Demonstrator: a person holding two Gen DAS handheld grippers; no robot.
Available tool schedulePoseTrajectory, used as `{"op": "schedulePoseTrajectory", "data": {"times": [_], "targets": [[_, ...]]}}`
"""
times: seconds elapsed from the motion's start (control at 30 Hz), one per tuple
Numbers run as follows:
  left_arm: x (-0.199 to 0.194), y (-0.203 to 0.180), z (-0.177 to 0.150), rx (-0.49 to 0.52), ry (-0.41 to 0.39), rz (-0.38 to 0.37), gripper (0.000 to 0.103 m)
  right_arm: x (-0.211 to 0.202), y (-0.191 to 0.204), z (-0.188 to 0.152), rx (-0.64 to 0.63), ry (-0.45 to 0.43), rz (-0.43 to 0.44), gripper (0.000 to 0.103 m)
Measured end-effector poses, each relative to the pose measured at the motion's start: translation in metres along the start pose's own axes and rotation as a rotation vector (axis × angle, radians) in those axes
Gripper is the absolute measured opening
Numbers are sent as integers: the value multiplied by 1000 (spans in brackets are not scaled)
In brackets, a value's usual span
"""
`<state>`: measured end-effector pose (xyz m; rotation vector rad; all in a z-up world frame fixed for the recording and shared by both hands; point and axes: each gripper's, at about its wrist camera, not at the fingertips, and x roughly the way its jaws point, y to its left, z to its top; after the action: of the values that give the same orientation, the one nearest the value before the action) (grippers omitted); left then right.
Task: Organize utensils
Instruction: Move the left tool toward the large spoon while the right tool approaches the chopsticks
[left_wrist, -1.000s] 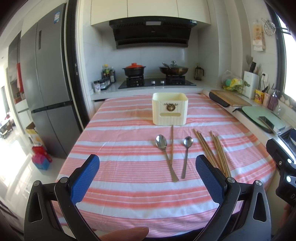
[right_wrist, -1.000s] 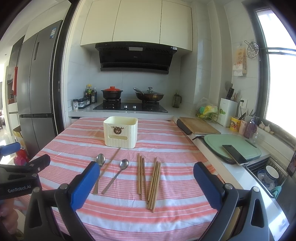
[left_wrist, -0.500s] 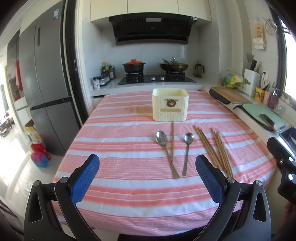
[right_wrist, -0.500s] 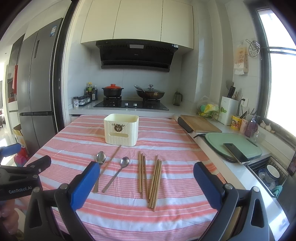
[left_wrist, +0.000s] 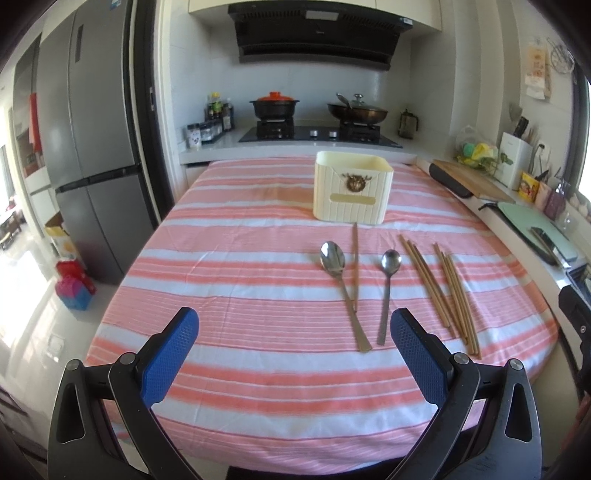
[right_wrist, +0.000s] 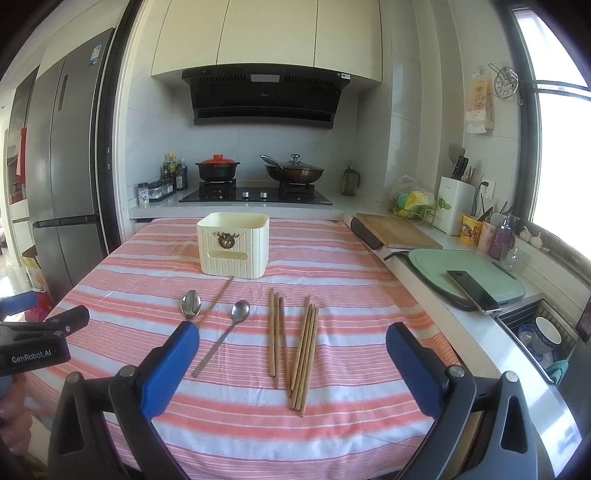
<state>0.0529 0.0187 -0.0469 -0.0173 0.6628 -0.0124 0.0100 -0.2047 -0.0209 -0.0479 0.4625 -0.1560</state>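
Hovering spread wide and empty, both blue-padded grippers, left gripper (left_wrist: 293, 341) and right gripper (right_wrist: 293, 354), risk scattering the loose brown wooden chopsticks (right_wrist: 295, 347) or snagging the pink striped tablecloth (right_wrist: 147, 280) before reaching the cream ribbed plastic holder (right_wrist: 233, 245).

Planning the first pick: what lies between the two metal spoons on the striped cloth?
A single wooden chopstick lies between the larger metal spoon and the smaller metal spoon, its near end at the larger spoon's handle; the left wrist view shows it.

Both wrist views forward over shared table (left_wrist: 229, 258).
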Motion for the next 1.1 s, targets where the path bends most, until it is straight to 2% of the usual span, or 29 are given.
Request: {"op": "schedulePoseTrajectory", "data": {"times": [0.13,0.4,0.8,0.97,1.1], "targets": [[26,0,5,5,38,12,103,23,-18,-7,11,34,-42,103],[81,-2,13,0,129,7,103,92,-58,-34,24,182,-143,103],[140,-19,25,32,211,14,103,191,-58,-59,-6,376,-67,103],[152,-20,26,37,227,19,103,210,-58,-69,-22,441,-60,103],[166,-21,26,40,244,24,103,216,-60,-72,-16,457,-39,103]]}}
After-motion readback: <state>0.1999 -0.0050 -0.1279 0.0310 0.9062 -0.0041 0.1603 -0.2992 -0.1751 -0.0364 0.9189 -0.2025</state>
